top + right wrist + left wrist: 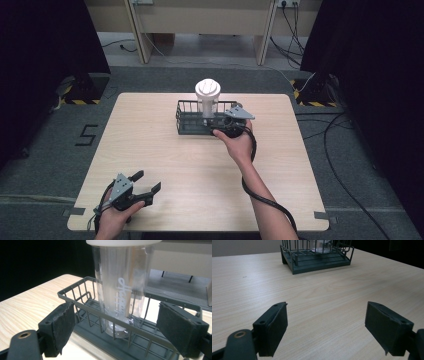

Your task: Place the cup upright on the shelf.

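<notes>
High view: light wood tabletop, dark wire basket at the far middle.
Tumbler: clear plastic tumbler with white lid, upright inside the basket, printed lettering on its side.
Right gripper: right gripper at the basket's near right end, held by right hand; jaws wide, gripping nothing, the basket's wire rim and the tumbler between them in the right gripper view.
Left gripper: left gripper at the near left corner of the tabletop, in left hand; jaws wide over bare wood, well apart from the basket.
Cable: black cable trails along the right forearm.
</notes>
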{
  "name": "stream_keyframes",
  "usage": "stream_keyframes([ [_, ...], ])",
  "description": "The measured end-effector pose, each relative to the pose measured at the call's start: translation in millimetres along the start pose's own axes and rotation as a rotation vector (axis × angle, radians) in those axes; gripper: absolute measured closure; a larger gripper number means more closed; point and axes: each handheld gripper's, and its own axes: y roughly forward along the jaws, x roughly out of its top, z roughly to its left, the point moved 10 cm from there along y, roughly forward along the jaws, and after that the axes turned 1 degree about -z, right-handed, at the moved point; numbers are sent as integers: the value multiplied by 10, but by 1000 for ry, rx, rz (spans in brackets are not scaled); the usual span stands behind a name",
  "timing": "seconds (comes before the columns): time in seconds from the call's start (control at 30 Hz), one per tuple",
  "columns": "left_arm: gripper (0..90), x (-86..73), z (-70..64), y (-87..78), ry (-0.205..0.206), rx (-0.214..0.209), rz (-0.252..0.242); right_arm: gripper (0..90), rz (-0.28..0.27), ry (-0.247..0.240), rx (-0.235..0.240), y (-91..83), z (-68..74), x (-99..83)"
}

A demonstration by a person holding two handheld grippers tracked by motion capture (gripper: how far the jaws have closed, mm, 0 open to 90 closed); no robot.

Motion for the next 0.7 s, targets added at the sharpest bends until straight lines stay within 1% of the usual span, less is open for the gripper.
stream_keyframes([
  [0.3,179,0,2,0,1,1,0,158,-4,0,-11,-142,-61,-49],
  [0.43,179,0,2,-1,1,3,0,158,-4,3,-12,-197,-75,-65],
  [0.7,179,-1,3,-1,1,3,1,159,-3,-4,-10,-309,-91,-93],
])
